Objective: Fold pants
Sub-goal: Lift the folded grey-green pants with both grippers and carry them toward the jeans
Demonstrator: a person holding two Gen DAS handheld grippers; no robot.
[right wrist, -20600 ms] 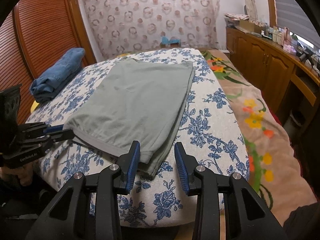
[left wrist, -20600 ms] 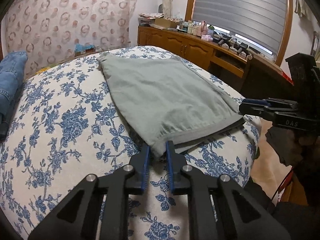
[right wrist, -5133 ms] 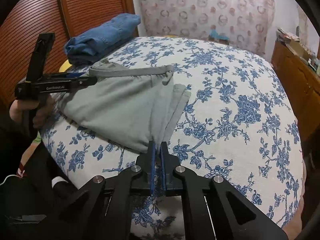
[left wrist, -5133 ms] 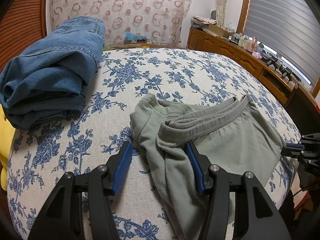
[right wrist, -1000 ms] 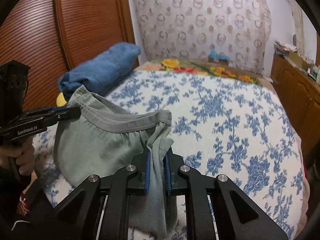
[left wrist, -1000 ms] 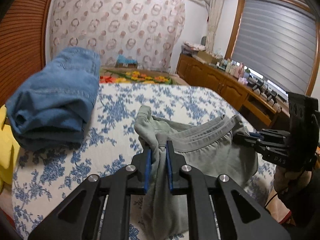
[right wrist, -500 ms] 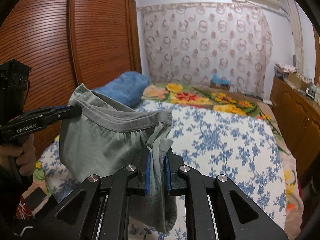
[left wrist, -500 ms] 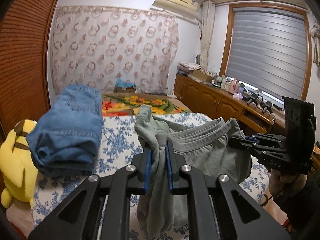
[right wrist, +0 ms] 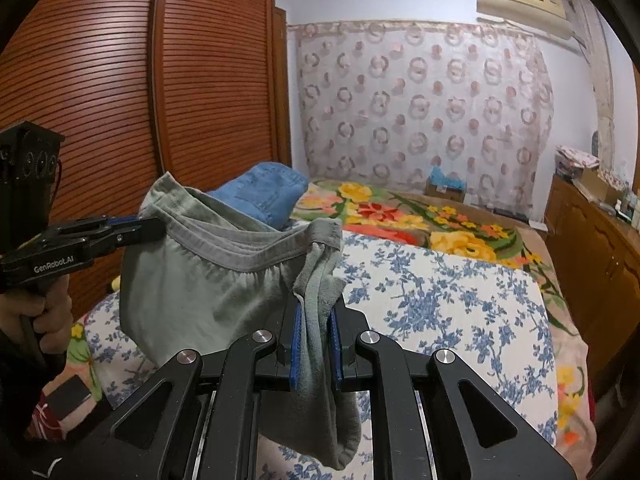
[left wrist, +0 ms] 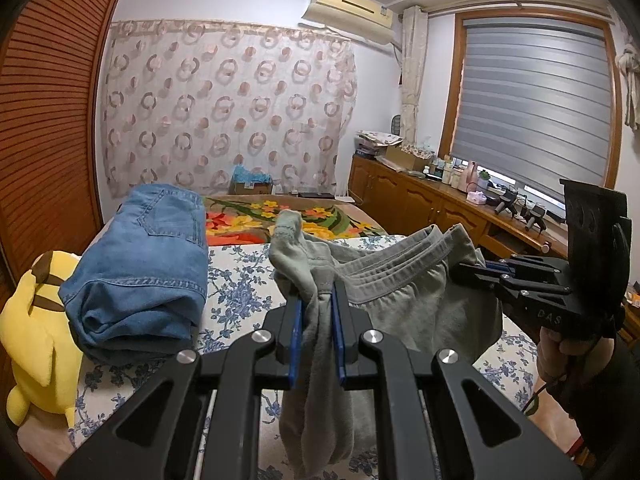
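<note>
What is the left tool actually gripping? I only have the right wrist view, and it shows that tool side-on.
Observer: The left tool is shut on a bunched end of the waistband of the grey pants; cloth hangs below its pads.
Operator: Anything beside the jeans?
Observer: A yellow plush toy sits right beside the folded jeans.
Operator: And the right tool from outside?
Observer: A hand grips its handle, and the right tool pinches the waistband's other end.
</note>
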